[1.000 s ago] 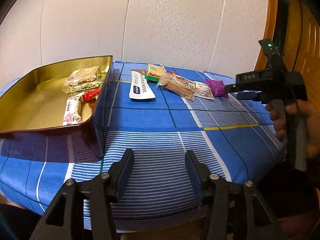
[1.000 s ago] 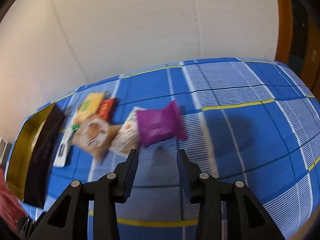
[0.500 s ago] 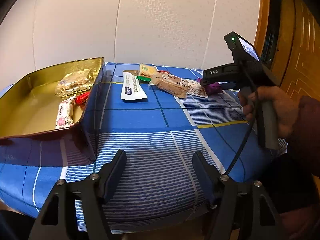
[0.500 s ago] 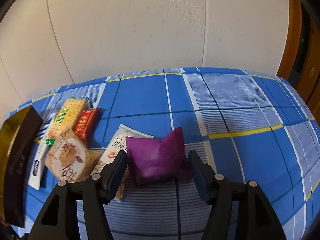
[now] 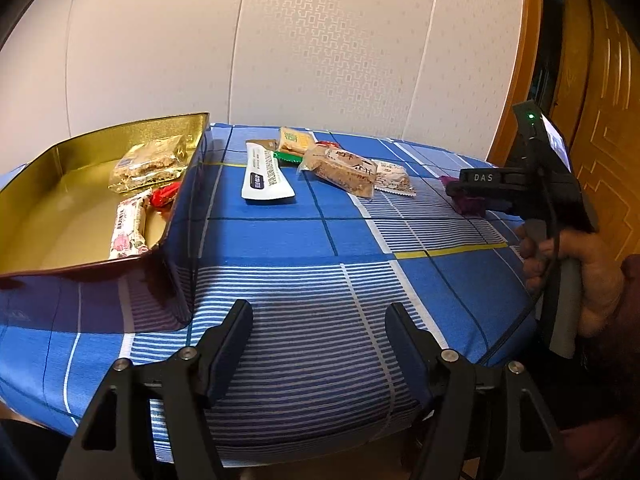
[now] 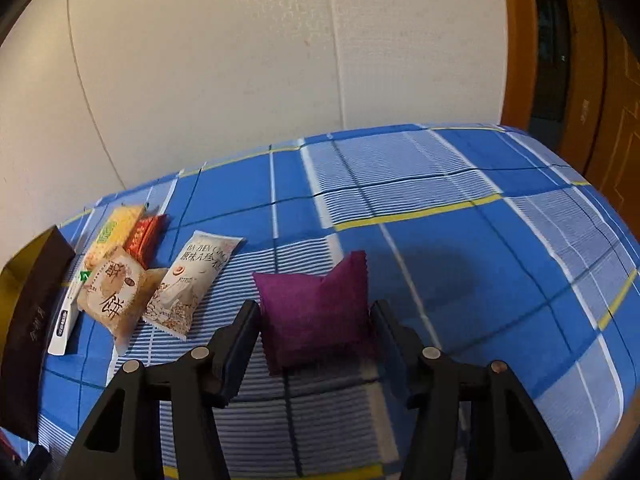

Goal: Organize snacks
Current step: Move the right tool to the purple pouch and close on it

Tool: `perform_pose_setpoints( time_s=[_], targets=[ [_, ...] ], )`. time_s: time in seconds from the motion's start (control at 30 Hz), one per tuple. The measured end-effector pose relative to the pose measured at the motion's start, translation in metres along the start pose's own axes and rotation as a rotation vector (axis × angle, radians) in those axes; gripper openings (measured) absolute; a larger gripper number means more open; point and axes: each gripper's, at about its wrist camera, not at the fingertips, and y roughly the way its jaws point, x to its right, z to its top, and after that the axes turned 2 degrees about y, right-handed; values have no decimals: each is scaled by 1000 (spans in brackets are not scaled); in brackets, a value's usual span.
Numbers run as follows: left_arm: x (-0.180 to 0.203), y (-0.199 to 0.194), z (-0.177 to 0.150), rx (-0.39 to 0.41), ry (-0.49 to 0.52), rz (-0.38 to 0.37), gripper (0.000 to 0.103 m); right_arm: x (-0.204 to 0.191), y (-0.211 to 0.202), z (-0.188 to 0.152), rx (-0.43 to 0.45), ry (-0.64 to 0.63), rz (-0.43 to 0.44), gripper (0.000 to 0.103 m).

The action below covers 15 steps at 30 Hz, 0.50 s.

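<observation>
A purple snack packet [image 6: 316,312] lies on the blue checked tablecloth [image 6: 440,240], between the fingers of my right gripper [image 6: 314,312]. Its jaws are closing and its pads stand at the packet's two sides; the packet still rests on the cloth. In the left wrist view the right gripper [image 5: 466,196] is at the table's right, held by a hand [image 5: 576,272]. My left gripper [image 5: 320,320] is open and empty over the table's front edge. A gold tin box [image 5: 132,132] at the left holds a clear cracker packet [image 5: 150,164], a pink-and-white bar [image 5: 128,228] and a red sweet [image 5: 164,196].
Loose snacks lie in a cluster behind the tin: a white bar packet [image 5: 266,176], a brown pastry packet [image 5: 344,168], a white printed packet [image 5: 392,178], a yellow cracker pack [image 5: 295,144]. A wall stands behind and a wooden door [image 5: 600,120] to the right.
My right gripper opened wider, came forward and down, and now has the purple packet between its fingers. My left gripper opened wider and stayed where it was.
</observation>
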Motion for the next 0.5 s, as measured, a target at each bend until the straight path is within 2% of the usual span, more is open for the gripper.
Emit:
perform_pose_setpoints(
  time_s=[0.5],
  targets=[
    [0,3,5,-32,-18,13,69,5,8,-4,-21,42,23,58]
  ],
)
